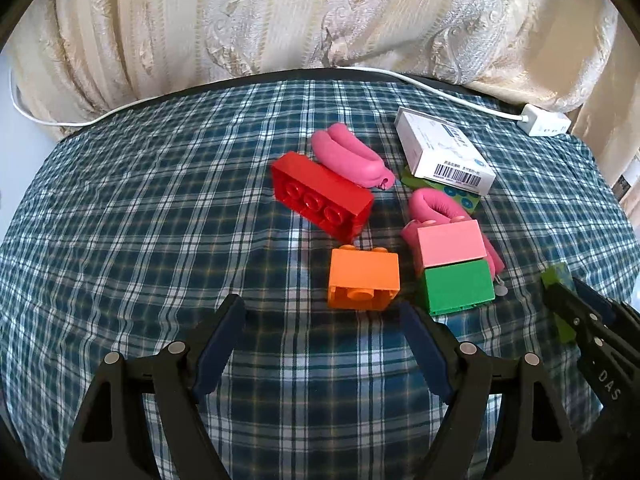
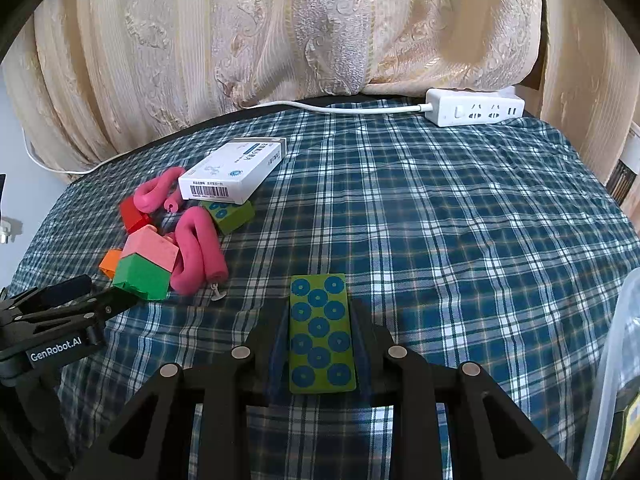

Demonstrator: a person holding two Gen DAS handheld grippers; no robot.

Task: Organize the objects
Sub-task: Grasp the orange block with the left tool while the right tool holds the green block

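Left wrist view first: the left gripper [image 1: 320, 316] has its jaws spread wide with nothing between them, aimed at the orange plastic building block [image 1: 363, 280] lying on its side just ahead at 12 o'clock, so my guess is that's the next pick. Around it on the blue plaid cloth-covered counter [image 1: 140, 208] sits the rest of the pile: a red plastic brick [image 1: 320, 202] at 11 o'clock, a pink block stacked against a green block [image 1: 454, 266] at 1 o'clock, two pink foam rollers [image 1: 350, 156], and a white cardboard box with a barcode [image 1: 442, 150] propped on something green. From here you only catch a sliver of what the right gripper [image 1: 560, 284] carries at 3 o'clock. The right wrist view fills that in: the right gripper [image 2: 320, 308] has its jaws clenched on a flat green card with blue dots [image 2: 320, 330], held clear of the pile, probably waiting to be sorted. It also shows a second green dotted piece [image 2: 232, 214] under the box, a white power strip [image 2: 476, 110] at 1 o'clock, and a clear plastic container [image 2: 616, 360] at 4 o'clock, maybe the destination.
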